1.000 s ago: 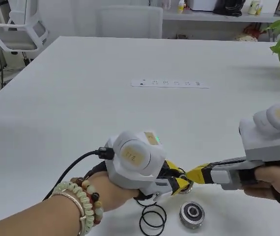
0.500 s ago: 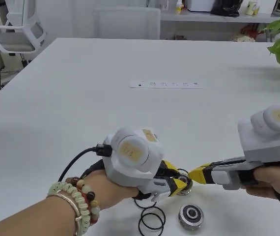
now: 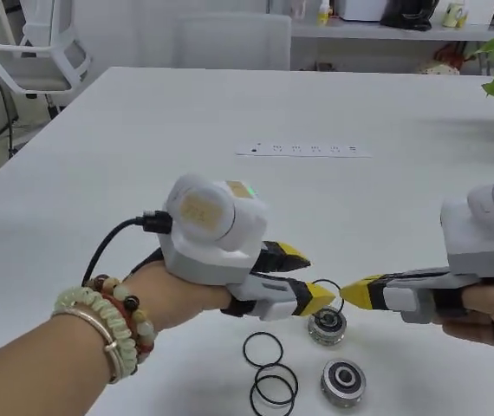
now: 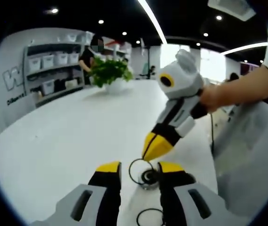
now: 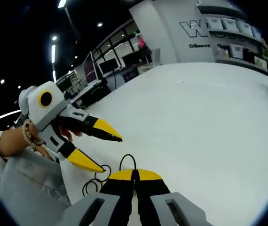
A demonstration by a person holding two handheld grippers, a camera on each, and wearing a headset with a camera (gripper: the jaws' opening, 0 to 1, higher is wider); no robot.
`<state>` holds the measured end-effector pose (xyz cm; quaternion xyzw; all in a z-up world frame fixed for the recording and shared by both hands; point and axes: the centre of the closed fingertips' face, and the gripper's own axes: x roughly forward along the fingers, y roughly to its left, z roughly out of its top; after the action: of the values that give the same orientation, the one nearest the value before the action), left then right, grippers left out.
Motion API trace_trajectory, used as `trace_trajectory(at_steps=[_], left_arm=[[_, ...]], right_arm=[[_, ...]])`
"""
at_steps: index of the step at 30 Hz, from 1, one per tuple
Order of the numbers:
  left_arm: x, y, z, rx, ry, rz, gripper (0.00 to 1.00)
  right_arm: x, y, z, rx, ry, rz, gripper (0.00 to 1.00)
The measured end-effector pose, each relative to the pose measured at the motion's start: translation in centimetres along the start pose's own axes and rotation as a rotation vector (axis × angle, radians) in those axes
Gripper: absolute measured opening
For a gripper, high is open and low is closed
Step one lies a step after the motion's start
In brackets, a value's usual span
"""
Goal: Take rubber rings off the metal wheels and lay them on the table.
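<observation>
Item, far metal wheel: lies flat on the white table. I take it as reference for every entry below.

Item, left gripper: in the person's left hand, just left of the far metal wheel and above it. Jaws spread wide, gripping nothing. Through its own camera I see that wheel between the two yellow tips.

Item, right gripper: comes in from the right of the far metal wheel, tips just above it. Jaws pressed together on the held rubber ring.

Item, held rubber ring: thin black loop standing up over the far metal wheel. I cannot tell whether any part still sits on the wheel.

Item, near metal wheel: flat on the table, just nearer me than the far one.

Item, loose rubber rings: flat on the table, left of the far metal wheel and nearer me.

Item, power strip: well beyond the far metal wheel.
</observation>
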<state>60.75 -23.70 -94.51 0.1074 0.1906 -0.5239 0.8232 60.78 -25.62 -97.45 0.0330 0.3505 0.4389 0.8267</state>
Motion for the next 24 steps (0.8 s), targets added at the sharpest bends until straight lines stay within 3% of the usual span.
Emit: trace_trajectory(at_steps=[3,8,13,19,24], left_arm=[[-0.8,-0.2,0.4,0.025,0.019,-0.013,0.34],[-3.6,-0.1,0.6,0.093,0.056,-0.022,0.38],[-6.7,0.4,0.5,0.107,0.052,-0.005,0.41],[-11.3,1.0,0.3,0.109,0.024,0.067,0.46],[-14.6,1.2,-0.9,0.109,0.028,0.140,0.49]], right_arm=[[0.0,0.4,0.5,-0.015,-0.016,0.005,0.00],[0.0,1.4,1.8,-0.032,-0.068,0.034,0.00],[0.0,2.4,3.0,-0.049,-0.107,0.059,0.00],[0.6,3.6,3.3,-0.078,-0.103,0.082,0.00],[1.1,4.5,3.4,-0.093,-0.100,0.100,0.00]])
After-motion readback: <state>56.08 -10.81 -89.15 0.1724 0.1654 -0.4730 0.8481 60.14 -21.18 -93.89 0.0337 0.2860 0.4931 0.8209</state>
